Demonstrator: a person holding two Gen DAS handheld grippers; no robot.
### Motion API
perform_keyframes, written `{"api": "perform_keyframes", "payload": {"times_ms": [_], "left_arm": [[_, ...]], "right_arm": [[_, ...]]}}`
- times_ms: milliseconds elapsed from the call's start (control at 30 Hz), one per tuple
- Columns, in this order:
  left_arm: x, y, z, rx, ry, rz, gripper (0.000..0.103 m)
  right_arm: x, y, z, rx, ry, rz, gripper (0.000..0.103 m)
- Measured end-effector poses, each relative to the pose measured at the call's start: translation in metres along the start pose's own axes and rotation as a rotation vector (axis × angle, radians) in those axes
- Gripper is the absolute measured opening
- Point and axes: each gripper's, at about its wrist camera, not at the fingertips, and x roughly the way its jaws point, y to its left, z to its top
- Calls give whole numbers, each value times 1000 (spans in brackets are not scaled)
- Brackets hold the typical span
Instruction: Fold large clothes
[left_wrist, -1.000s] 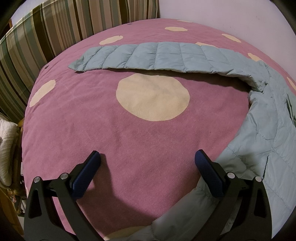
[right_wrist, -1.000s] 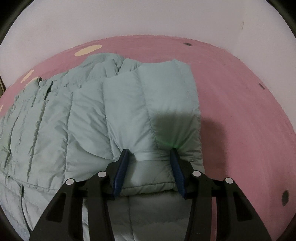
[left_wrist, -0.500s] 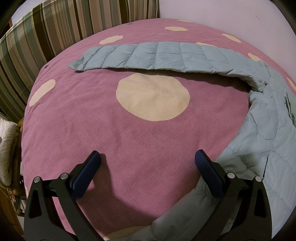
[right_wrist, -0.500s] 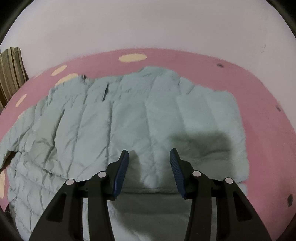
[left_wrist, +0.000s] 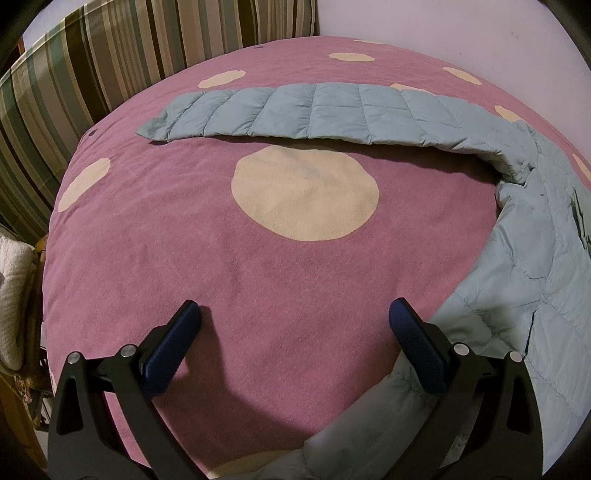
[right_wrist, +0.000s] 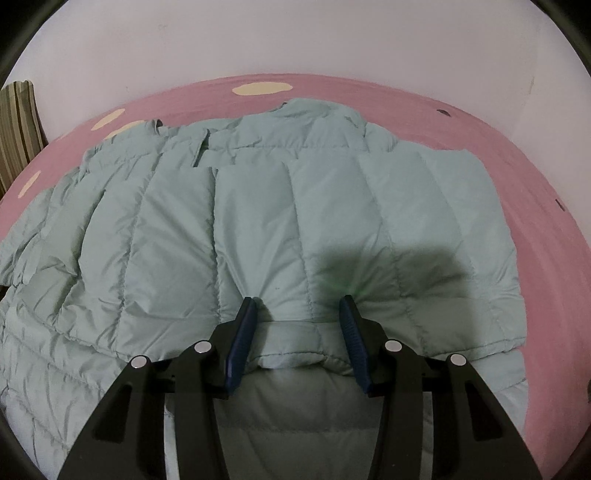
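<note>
A pale blue-green quilted down jacket (right_wrist: 155, 229) lies spread on a pink blanket with cream dots (left_wrist: 258, 295). One sleeve (right_wrist: 388, 214) is folded across the jacket's body. Its cuff sits between the fingers of my right gripper (right_wrist: 299, 301), which is shut on it, and the fabric puckers at both blue pads. In the left wrist view the other sleeve (left_wrist: 314, 110) stretches straight out across the blanket at the back. My left gripper (left_wrist: 295, 306) hangs open over bare blanket, its right finger just beside the jacket's hem (left_wrist: 480, 314).
A white wall (right_wrist: 295, 37) runs behind the bed. A striped cushion or curtain (left_wrist: 92, 74) stands at the left edge. A white quilted item (left_wrist: 13, 295) lies beyond the bed's left side. Bare blanket fills the room left of the jacket.
My right gripper has carried the sleeve sideways over the jacket's body, so the sleeve now lies across it. The left gripper has stayed still.
</note>
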Motion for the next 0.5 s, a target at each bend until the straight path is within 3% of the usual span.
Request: {"api": "perform_keyframes", "payload": {"times_ms": [367,500], "left_arm": [[-4,4,2,1,-5,-31,101],[-18,12,6,51,-74,-37,101]], "right_arm": [[0,-1,-3,4,-7,2,49],[0,-1,-3,5,-8,-6,52]]}}
